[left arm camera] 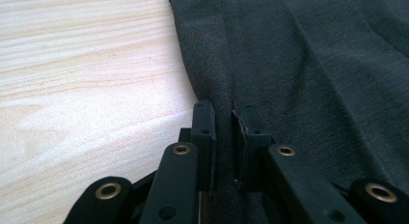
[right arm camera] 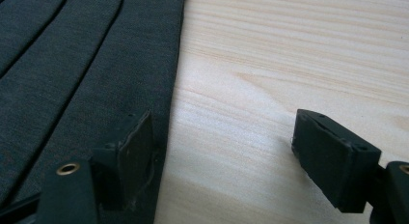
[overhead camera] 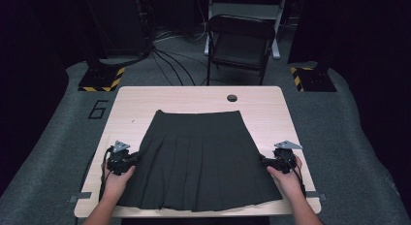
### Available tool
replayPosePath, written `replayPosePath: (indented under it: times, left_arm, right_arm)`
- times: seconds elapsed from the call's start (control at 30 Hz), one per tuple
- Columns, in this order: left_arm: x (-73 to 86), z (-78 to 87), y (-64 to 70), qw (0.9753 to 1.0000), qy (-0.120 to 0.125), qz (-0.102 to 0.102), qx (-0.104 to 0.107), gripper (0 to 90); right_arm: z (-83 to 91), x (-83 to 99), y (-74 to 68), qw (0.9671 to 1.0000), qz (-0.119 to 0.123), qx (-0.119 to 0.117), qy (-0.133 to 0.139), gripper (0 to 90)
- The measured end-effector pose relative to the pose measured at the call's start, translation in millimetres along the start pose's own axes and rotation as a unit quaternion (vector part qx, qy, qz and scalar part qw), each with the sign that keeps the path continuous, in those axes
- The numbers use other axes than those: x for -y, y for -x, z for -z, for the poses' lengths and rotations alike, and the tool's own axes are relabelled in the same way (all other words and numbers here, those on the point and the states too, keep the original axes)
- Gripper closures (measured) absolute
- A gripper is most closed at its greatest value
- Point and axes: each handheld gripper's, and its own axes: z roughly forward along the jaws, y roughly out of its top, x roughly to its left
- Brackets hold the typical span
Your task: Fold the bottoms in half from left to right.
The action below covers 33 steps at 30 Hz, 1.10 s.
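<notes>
Charcoal pleated skirt [overhead camera: 198, 159] is lying flat on the wooden table [overhead camera: 261, 104], waistband at the far end. Left gripper [left arm camera: 224, 132] is nipping the cloth's side edge between nearly closed jaws. Right gripper [right arm camera: 231, 151] is standing spread wide, straddling the opposite edge.

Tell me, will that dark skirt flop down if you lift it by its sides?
Probably yes. The skirt is thin pleated cloth lying flat on the table, so its middle would likely sag. It looks light. The left hand-held gripper has nearly closed on its edge, so it seems easy to pinch.
</notes>
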Motion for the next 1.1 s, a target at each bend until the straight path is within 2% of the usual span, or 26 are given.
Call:
replayPosePath:
  times: [0.03, 0.1, 0.17, 0.27, 0.33, 0.4, 0.57, 0.93, 1.1]
  left_arm:
    - [-0.7, 1.3, -0.3, 1.0000, -0.005, -0.002, 0.002, 80.8]
    - [-1.3, 2.1, 0.4, 1.0000, 0.001, -0.003, -0.005, 80.8]
    - [-2.8, 3.8, 1.1, 1.0000, 0.002, -0.001, -0.002, 80.9]
    - [-5.3, 6.9, 1.6, 1.0000, 0.002, -0.001, 0.006, 81.1]
    - [-6.5, 8.5, 1.0, 0.9998, 0.012, 0.006, 0.013, 81.2]
    - [-7.7, 10.7, -0.3, 0.9996, 0.010, 0.012, 0.024, 81.2]
    - [-13.2, 14.2, 2.5, 0.9993, 0.012, 0.014, 0.034, 81.6]
    - [-31.0, 23.9, 11.9, 0.9985, 0.014, 0.006, 0.053, 82.1]
    - [-46.9, 30.0, 20.2, 0.9977, 0.020, -0.005, 0.065, 82.3]
  right_arm:
    - [0.0, 0.0, 0.0, 1.0000, 0.000, 0.000, 0.000, 21.9]
    - [0.0, 0.0, 0.1, 1.0000, 0.000, 0.000, 0.000, 22.0]
    - [0.0, 0.0, 0.0, 1.0000, 0.000, 0.000, 0.000, 22.0]
    - [0.1, 0.0, 0.0, 1.0000, -0.001, -0.001, 0.000, 22.0]
    - [0.1, 0.0, 0.0, 1.0000, 0.000, 0.000, 0.000, 22.0]
    - [0.0, 0.0, 0.0, 1.0000, 0.000, 0.000, 0.000, 22.0]
    - [0.1, 0.0, 0.1, 1.0000, -0.001, -0.001, 0.000, 22.0]
    - [0.1, 0.1, 0.0, 1.0000, -0.001, -0.001, 0.000, 22.1]
    - [0.1, 0.1, 0.0, 1.0000, -0.001, -0.001, 0.000, 22.0]
